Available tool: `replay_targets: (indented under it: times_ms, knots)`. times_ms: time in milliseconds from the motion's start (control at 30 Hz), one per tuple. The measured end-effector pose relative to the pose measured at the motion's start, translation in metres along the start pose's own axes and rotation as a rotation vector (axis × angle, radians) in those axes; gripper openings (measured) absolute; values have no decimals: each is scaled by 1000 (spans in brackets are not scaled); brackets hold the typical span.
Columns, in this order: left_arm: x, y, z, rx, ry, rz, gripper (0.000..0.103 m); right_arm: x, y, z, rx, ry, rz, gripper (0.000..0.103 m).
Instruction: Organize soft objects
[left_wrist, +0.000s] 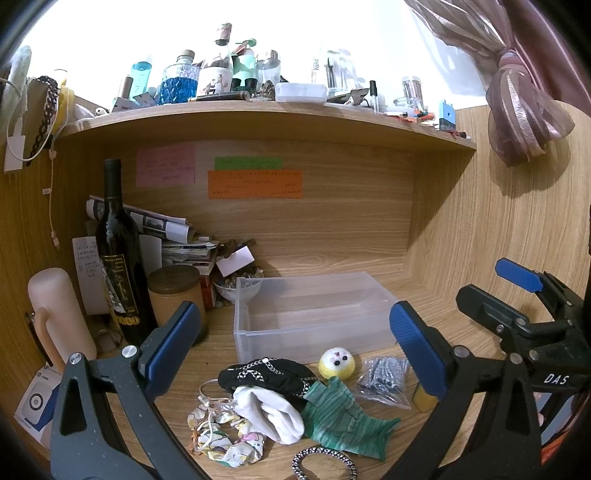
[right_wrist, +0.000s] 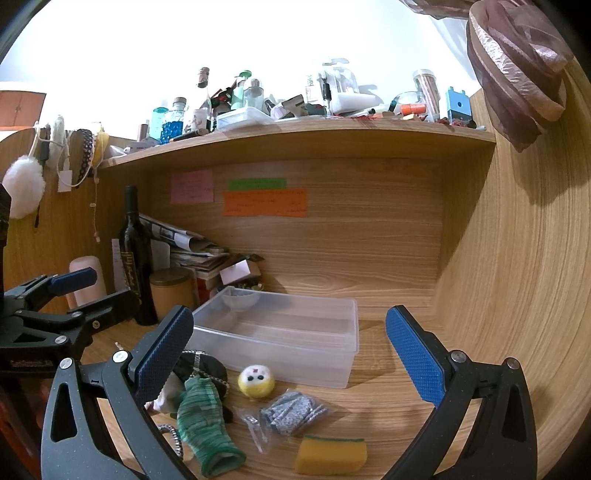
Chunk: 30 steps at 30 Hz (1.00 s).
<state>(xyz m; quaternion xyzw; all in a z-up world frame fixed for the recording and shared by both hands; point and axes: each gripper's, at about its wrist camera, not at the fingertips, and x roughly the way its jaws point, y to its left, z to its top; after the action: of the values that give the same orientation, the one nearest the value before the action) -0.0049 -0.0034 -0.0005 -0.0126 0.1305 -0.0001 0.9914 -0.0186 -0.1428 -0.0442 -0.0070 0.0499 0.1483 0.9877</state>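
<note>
- Two hand-held grippers hover above a wooden desk (right_wrist: 388, 417), each with blue-padded fingers spread wide and nothing between them.
- Left gripper (left_wrist: 295, 343): jaws apart, poised over the pile of soft items at the desk's near edge; seen from the right wrist view it sits at the far left.
- Right gripper (right_wrist: 291, 350): jaws apart, empty, framing the clear plastic bin (right_wrist: 347, 332) and the items in front of it.
- Clear plastic bin: rectangular, no soft items inside, standing on the desk just behind the pile.
- Green knitted sock (left_wrist: 343, 417): lies flat at the front, overlapping a white cloth (left_wrist: 273, 410) to its left.
- Black fabric piece with a chain pattern (left_wrist: 266, 374): bunched behind the white cloth, touching it.
- Floral scrunchie (left_wrist: 225, 439): crumpled at the left of the pile, tangled with thin cord.
- Braided black-and-white hair band (left_wrist: 325, 463): nearest the lower edge of the left wrist view.
- Yellow-and-white plush ball (right_wrist: 256, 380): just in front of the bin's wall.
- Plastic bag holding grey patterned items (right_wrist: 291, 410): right of the sock.
- Yellow sponge with a green top (right_wrist: 330, 456): in front of the bag.
- Dark wine bottle (left_wrist: 118, 258): upright at the left, beside a round wooden-lidded canister (left_wrist: 173, 299).
</note>
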Motion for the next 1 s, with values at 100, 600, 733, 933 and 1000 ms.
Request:
replay_targets:
  times_ms: [100, 600, 733, 933, 1000]
  knots:
    - [0, 0, 0, 0, 0, -1, 103, 0, 1, -1, 1, -3, 3, 103]
    - [4, 0, -2, 1, 8, -23, 103, 3, 1, -1, 3, 3, 10, 103]
    - [7, 4, -6, -12, 19, -43, 103, 6, -1, -3, 9, 18, 15, 103]
    - [14, 24, -14, -30, 66, 6, 82, 13, -15, -10, 35, 67, 24, 101]
    - [17, 32, -18, -34, 88, 32, 79, 16, -21, -14, 38, 98, 12, 94]
